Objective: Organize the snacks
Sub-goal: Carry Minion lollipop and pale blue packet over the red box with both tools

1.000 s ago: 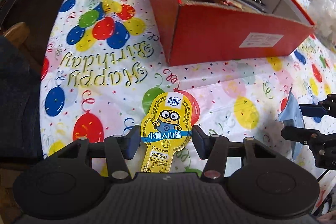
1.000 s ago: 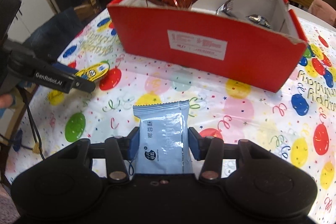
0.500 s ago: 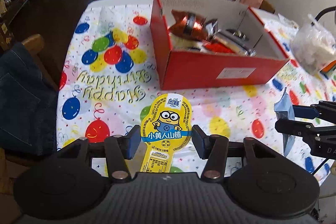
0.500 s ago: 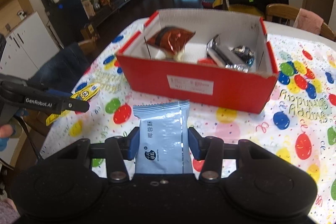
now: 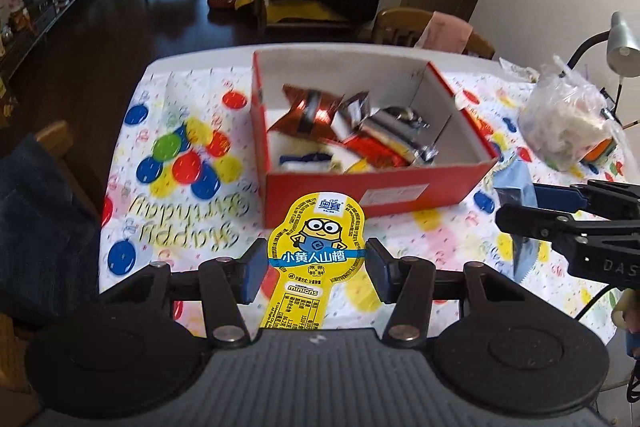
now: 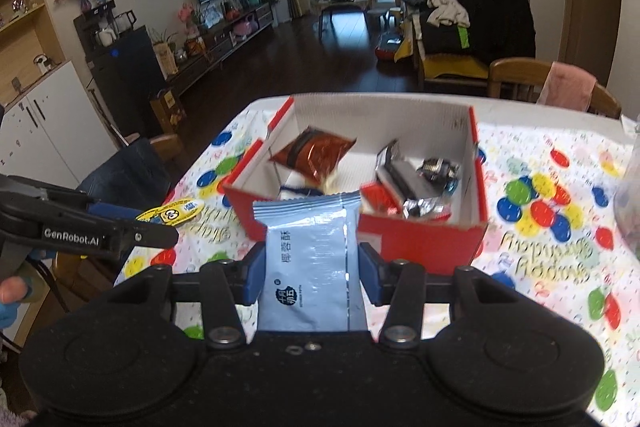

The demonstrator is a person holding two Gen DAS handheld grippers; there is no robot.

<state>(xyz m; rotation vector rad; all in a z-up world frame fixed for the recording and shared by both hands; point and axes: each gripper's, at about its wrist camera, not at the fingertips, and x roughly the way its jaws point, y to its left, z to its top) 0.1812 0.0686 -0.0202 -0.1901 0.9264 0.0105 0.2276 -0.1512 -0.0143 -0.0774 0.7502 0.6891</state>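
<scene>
Left tongs (image 5: 316, 267) clamped on a flat, glossy yellow Minion snack pack (image 5: 316, 247), paddle-shaped with a narrow printed tail, held upright above the tabletop (image 5: 192, 75), short of the red box (image 5: 384, 187). Right tongs (image 6: 312, 273) clenched on a pale blue foil snack packet (image 6: 310, 259), rectangular with crimped top edge, also lifted above the tabletop and covering part of the box's near wall. Glossy plastic birthday tablecloth (image 6: 552, 227), printed with coloured balloons and confetti. Red corrugated cardboard box, white inside, open-topped, lying between both tongs and the far tabletop edge. Inside: a crinkled copper-brown foil bag (image 6: 312, 155), silver foil wrappers (image 6: 416, 183), a red packet (image 5: 372, 151). Clear crumpled plastic bag (image 5: 564, 123) to the right of the box, a grey lamp (image 5: 620, 43) behind it. Wooden chairs (image 6: 516, 75) beyond the far edge.
</scene>
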